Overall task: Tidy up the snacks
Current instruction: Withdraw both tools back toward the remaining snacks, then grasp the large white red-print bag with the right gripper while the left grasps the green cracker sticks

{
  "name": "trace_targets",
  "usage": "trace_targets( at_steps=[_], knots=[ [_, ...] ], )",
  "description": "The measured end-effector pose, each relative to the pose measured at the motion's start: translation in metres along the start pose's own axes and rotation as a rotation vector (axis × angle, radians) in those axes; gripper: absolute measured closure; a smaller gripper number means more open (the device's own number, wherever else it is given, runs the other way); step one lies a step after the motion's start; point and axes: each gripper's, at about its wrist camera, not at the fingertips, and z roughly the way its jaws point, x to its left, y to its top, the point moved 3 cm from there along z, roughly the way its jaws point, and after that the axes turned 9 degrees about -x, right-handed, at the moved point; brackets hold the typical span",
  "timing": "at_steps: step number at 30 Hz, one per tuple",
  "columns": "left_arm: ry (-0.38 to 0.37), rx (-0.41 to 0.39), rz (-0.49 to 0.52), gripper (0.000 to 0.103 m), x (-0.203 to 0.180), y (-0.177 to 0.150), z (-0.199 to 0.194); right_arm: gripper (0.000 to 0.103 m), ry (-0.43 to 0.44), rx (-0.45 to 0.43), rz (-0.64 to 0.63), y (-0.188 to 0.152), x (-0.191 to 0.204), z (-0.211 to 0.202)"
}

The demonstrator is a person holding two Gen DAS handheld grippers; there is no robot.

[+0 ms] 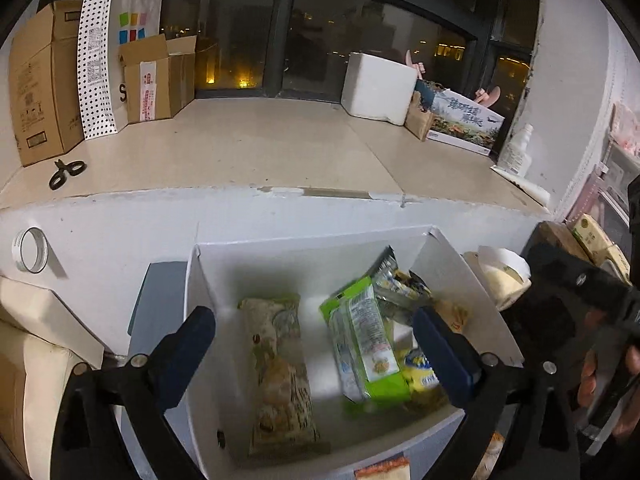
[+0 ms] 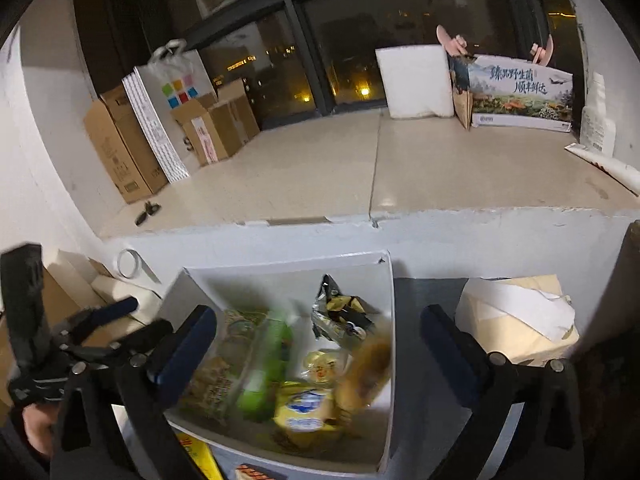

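Lower centre of the left wrist view: white box [image 1: 460,276] open-topped, snacks inside. Beige packet [image 1: 280,372] lies flat at left; green packet [image 1: 366,340] leans over yellow packet [image 1: 420,372] on the right.

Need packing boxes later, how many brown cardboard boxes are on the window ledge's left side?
2: a tall cardboard box at far left, an open-flapped box beyond the dotted paper bag. Others may be hidden.

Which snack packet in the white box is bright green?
The long green packet leaning mid-box in the white box. The packet left of it is beige; the others are yellow or silvery.
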Motion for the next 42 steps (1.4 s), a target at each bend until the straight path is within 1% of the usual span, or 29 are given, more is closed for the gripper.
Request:
trace_targets(
  at_steps=[3, 5, 10, 12, 15, 20, 24, 28, 30, 33, 35, 38, 42],
  knots=[
    [-0.010, -0.020, 0.026, 0.002, -0.005, -0.007, -0.031, 0.000, 0.029, -0.047, -0.007, -0.002, 0.009, -0.030],
    [-0.029, -0.040, 0.051, 0.002, -0.010, -0.014, -0.055, 0.000, 0.050, -0.061, -0.019, -0.008, 0.015, -0.050],
    [-0.045, -0.083, 0.118, 0.000, -0.019, -0.039, -0.119, 0.000, 0.084, -0.103, -0.064, -0.038, 0.030, -0.111],
    [-0.032, -0.104, 0.126, 0.000, -0.018, -0.050, -0.144, 0.000, 0.076, -0.102, -0.083, -0.052, 0.034, -0.129],
    [-0.062, -0.124, 0.104, 0.000, -0.016, -0.071, -0.177, 0.000, 0.056, -0.102, -0.117, -0.077, 0.036, -0.156],
    [-0.052, -0.133, 0.064, 0.000, -0.013, -0.112, -0.218, 0.000, 0.047, -0.082, -0.104, -0.124, 0.033, -0.194],
    [-0.025, -0.116, 0.070, 0.000, -0.011, -0.151, -0.240, 0.000, -0.022, -0.094, -0.100, -0.170, 0.026, -0.221],
    [-0.024, -0.078, 0.041, 0.000, -0.006, -0.181, -0.248, 0.000, -0.022, -0.056, -0.065, -0.203, 0.016, -0.229],
    [-0.032, -0.068, 0.018, 0.000, -0.002, -0.192, -0.251, 0.000, -0.028, -0.035, -0.052, -0.211, 0.010, -0.226],
    [-0.041, -0.048, -0.019, 0.000, 0.006, -0.203, -0.248, 0.000, -0.037, 0.044, -0.021, -0.226, -0.001, -0.213],
    [-0.039, -0.036, -0.037, 0.000, 0.010, -0.205, -0.242, 0.000, -0.056, 0.065, -0.019, -0.231, -0.005, -0.206],
    [-0.050, -0.022, -0.064, 0.000, 0.012, -0.209, -0.237, 0.000, -0.059, 0.091, -0.024, -0.235, -0.007, -0.194],
    [-0.054, -0.019, -0.054, 0.000, 0.010, -0.210, -0.235, 0.000, -0.074, 0.134, -0.086, -0.232, -0.007, -0.169]
  ],
)
